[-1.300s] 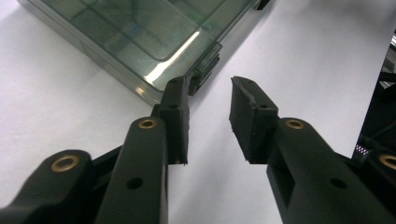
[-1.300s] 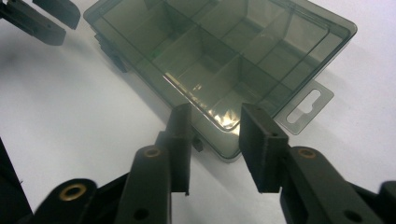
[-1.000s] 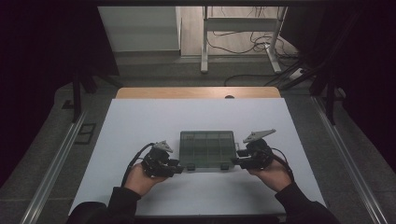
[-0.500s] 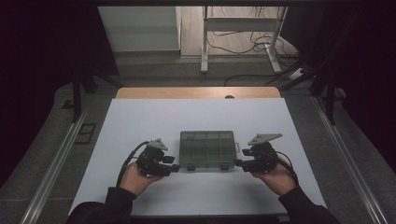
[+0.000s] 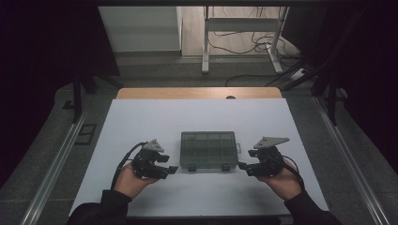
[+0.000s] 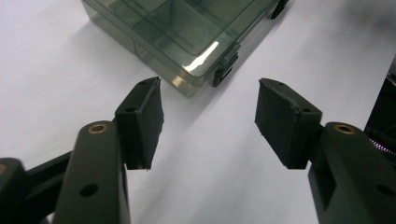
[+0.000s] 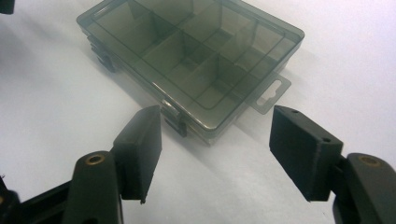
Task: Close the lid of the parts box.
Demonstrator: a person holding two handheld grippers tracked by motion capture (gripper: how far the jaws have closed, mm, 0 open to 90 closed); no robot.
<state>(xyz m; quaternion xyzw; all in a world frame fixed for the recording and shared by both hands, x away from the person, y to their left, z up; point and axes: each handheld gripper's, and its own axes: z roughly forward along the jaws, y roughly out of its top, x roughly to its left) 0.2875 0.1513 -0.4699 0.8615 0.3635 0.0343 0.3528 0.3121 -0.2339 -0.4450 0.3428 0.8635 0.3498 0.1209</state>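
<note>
A smoke-grey clear compartment box [image 5: 209, 147] lies with its lid down in the middle of the white table [image 5: 197, 115], two dark latches on its front edge. My left gripper [image 5: 172, 168] lies just off the box's front left corner. Its jaws have just been opening and stand open, nothing between them [image 6: 209, 95]; the box [image 6: 177, 28] and one latch lie just beyond. My right gripper [image 5: 241, 165] lies off the front right corner, also open after just opening [image 7: 215, 116]. The box [image 7: 196, 51] has its near corner in line with that gap, and the pads are clear of it.
A clear hang tab [image 7: 271, 95] sticks out from the box's side. A wooden strip [image 5: 199, 93] borders the table's far edge. Metal rails [image 5: 54, 164] run along both sides. Beyond are a white frame's legs [image 5: 205, 44] and loose cables [image 5: 244, 44] on the floor.
Both grippers have drawn slightly outward from the box's front corners, the left one leftward and the right one rightward. Their jaws stand wider apart than before. The box has stayed put.
</note>
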